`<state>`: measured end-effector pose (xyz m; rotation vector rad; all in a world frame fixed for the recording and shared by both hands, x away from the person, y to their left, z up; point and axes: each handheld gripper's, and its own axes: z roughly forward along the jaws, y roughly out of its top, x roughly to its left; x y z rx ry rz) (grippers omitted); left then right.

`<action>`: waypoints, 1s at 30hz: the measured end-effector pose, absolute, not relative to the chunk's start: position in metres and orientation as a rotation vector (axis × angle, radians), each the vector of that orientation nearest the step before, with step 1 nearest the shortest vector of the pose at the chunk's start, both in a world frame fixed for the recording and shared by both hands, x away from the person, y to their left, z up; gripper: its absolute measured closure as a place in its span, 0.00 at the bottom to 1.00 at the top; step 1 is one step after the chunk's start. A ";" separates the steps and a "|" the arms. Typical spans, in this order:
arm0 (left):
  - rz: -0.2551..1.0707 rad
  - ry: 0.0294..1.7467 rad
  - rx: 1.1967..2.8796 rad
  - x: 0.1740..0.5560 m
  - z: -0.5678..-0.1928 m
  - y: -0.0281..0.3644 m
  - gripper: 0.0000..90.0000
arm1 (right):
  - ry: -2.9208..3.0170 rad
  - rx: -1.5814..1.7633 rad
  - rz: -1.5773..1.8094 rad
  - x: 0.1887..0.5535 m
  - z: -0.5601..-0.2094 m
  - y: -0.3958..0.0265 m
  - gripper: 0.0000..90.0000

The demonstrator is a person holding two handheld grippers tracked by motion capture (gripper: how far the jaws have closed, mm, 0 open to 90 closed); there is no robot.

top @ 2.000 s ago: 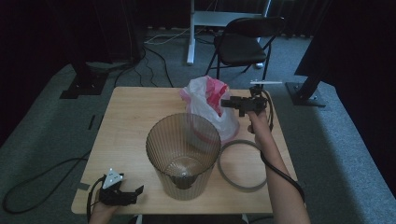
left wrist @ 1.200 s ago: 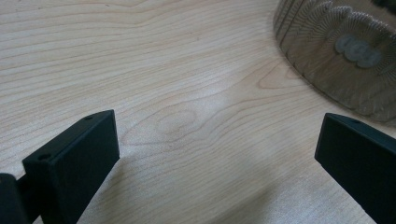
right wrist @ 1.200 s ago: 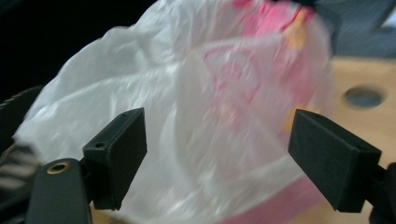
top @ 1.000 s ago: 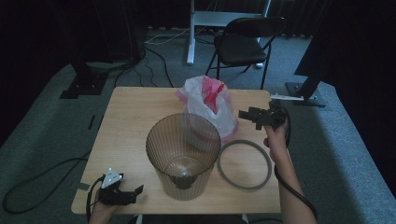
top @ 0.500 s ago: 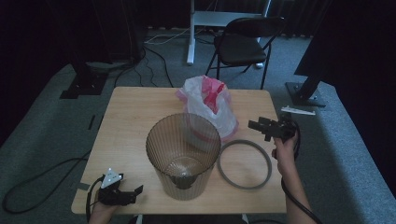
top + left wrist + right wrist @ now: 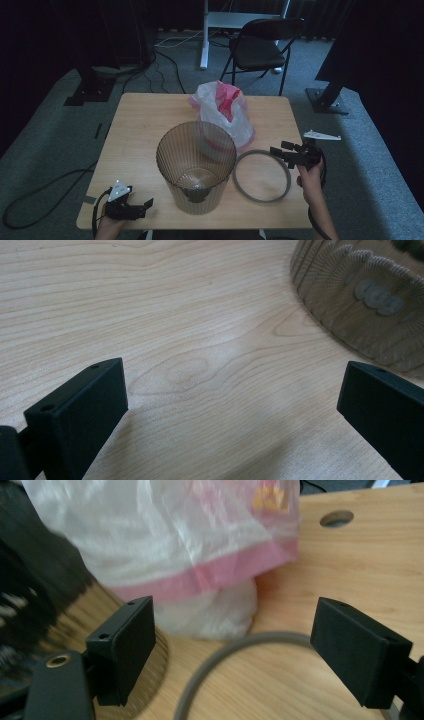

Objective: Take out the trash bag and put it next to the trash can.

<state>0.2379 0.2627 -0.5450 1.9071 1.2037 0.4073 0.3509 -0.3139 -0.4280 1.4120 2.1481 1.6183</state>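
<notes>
Jaws spread wide on both sides. Across my desk (image 6: pixel 140 120), the bin (image 6: pixel 196 167) stands central, the bag (image 6: pixel 224 116) behind it; my right gripper (image 6: pixel 284 152) has drawn back from the bag toward the ring (image 6: pixel 262 176). My left gripper (image 6: pixel 136 208) rests idle.

A recording studio or lab space is showing here rather than a home. Black curtains (image 6: pixel 60 30) are hanging around a grey carpeted floor (image 6: pixel 45 130), and cables (image 6: pixel 165 55) are trailing across it. Dark stand bases (image 6: pixel 90 90) are sitting beside a light wooden table (image 6: pixel 145 125), while 1 black folding chair (image 6: pixel 260 45) is standing behind it next to a white desk leg (image 6: pixel 204 35).
</notes>
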 end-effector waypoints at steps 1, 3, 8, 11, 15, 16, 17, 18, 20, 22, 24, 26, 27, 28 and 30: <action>0.405 1.205 1.905 0.238 -0.545 0.263 0.00 | 2.153 1.407 1.593 0.349 -0.430 -0.313 0.19; 0.405 1.206 1.908 0.238 -0.545 0.263 0.00 | 2.177 1.406 1.558 0.345 -0.435 -0.313 0.19; 0.403 1.205 1.908 0.238 -0.545 0.263 0.00 | 2.179 1.417 1.556 0.339 -0.445 -0.317 0.19; 0.403 1.205 1.910 0.238 -0.545 0.263 0.00 | 2.174 1.426 1.563 0.334 -0.452 -0.322 0.19; 0.403 1.204 1.910 0.238 -0.545 0.263 0.00 | 2.180 1.447 1.552 0.328 -0.462 -0.328 0.19; 0.404 1.205 1.911 0.238 -0.545 0.263 0.00 | 2.174 1.453 1.542 0.326 -0.464 -0.330 0.19; 0.404 1.205 1.911 0.238 -0.545 0.263 0.00 | 2.174 1.453 1.542 0.326 -0.464 -0.330 0.19; 0.402 1.204 1.908 0.238 -0.545 0.263 0.00 | 2.170 1.457 1.543 0.324 -0.466 -0.331 0.19; 0.402 1.205 1.907 0.238 -0.545 0.263 0.00 | 2.170 1.477 1.540 0.320 -0.471 -0.337 0.19; 0.402 1.205 1.909 0.238 -0.545 0.263 0.00 | 2.161 1.498 1.541 0.316 -0.477 -0.342 0.19; 0.401 1.207 1.905 0.238 -0.545 0.262 0.00 | 2.159 1.510 1.534 0.315 -0.479 -0.344 0.19; 0.402 1.206 1.909 0.238 -0.545 0.263 0.00 | 2.150 1.525 1.520 0.312 -0.484 -0.348 0.19; 0.403 1.205 1.908 0.237 -0.545 0.263 0.00 | 2.150 1.533 1.511 0.311 -0.486 -0.349 0.20; 0.403 1.205 1.909 0.237 -0.545 0.263 0.00 | 2.152 1.544 1.503 0.310 -0.488 -0.351 0.20; 0.404 1.206 1.908 0.237 -0.545 0.263 0.00 | 2.152 1.551 1.492 0.308 -0.491 -0.353 0.20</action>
